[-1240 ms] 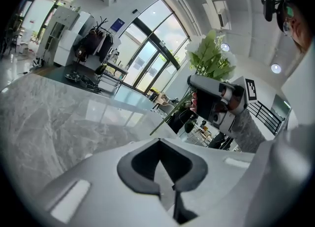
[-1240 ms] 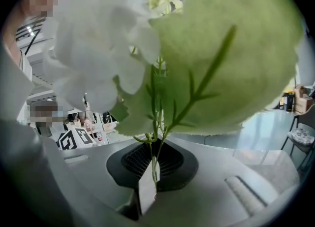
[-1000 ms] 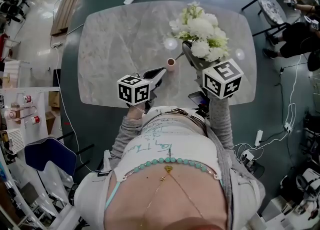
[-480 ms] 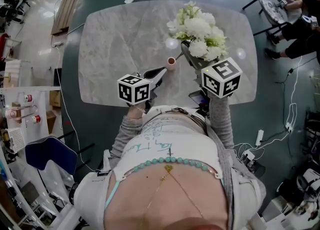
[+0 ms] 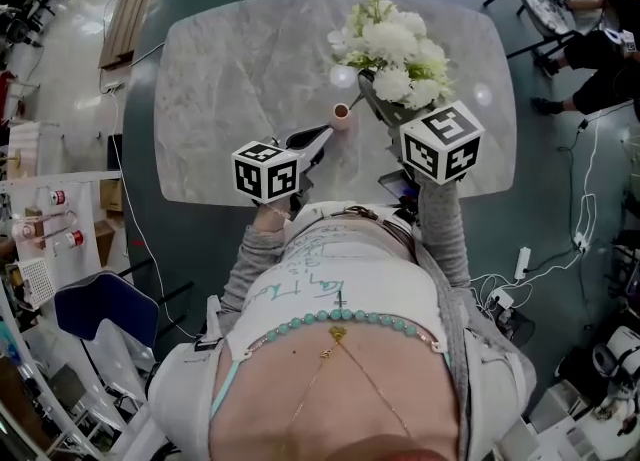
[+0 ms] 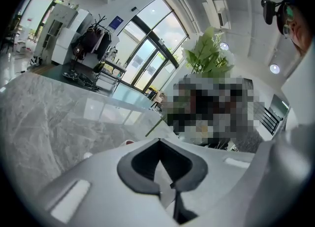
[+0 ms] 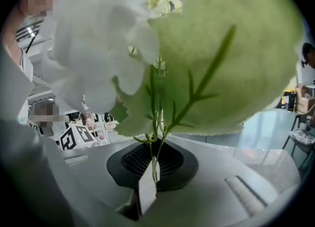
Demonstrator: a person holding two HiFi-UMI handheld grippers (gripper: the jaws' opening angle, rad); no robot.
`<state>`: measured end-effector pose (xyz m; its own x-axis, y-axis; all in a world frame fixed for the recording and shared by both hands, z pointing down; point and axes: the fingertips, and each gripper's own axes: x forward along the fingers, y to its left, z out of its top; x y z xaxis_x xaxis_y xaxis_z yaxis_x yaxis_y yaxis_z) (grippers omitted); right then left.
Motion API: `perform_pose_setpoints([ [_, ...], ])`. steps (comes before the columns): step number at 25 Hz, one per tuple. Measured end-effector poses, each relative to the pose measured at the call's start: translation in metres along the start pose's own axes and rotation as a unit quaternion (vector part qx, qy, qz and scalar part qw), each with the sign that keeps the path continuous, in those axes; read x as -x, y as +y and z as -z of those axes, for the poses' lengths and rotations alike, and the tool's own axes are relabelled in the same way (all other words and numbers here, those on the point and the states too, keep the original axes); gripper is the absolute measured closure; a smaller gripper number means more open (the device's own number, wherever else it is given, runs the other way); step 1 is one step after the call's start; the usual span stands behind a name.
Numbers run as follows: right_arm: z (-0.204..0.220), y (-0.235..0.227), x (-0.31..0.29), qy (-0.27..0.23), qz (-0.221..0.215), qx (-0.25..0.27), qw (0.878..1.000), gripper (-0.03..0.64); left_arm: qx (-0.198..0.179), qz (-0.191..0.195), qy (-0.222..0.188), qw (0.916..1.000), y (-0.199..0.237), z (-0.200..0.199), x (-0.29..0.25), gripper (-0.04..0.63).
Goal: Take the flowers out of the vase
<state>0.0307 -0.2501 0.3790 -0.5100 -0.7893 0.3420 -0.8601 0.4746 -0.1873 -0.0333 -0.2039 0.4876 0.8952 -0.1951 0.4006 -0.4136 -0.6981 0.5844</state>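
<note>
A bunch of white flowers with green leaves (image 5: 392,49) hangs over the marble table (image 5: 230,79). My right gripper (image 5: 372,107) is shut on its thin green stems (image 7: 154,164), and the blooms (image 7: 98,39) fill the right gripper view. A small pink vase (image 5: 341,116) stands upright on the table just left of the stems. One bare stem (image 6: 155,124) slants down toward the vase rim (image 6: 129,142); I cannot tell whether its end is inside. My left gripper (image 5: 322,135) is shut, its tips right beside the vase, with nothing showing between the jaws.
The table's near edge (image 5: 330,204) lies just in front of the person's body. Chairs and a seated person (image 5: 590,59) are off the far right corner. Cables and a power strip (image 5: 520,264) lie on the floor at right.
My right gripper and the flowers have shifted slightly farther away and to the left. The left gripper stays by the vase.
</note>
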Motion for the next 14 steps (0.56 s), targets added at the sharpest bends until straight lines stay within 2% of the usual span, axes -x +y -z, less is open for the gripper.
perform_pose_setpoints([
  [14,0.0043,-0.0012,0.0016,0.004,0.003,-0.005,1.000,0.581,0.004,0.001,0.004,1.0000,-0.0020,0.0031,-0.0001,0.594],
])
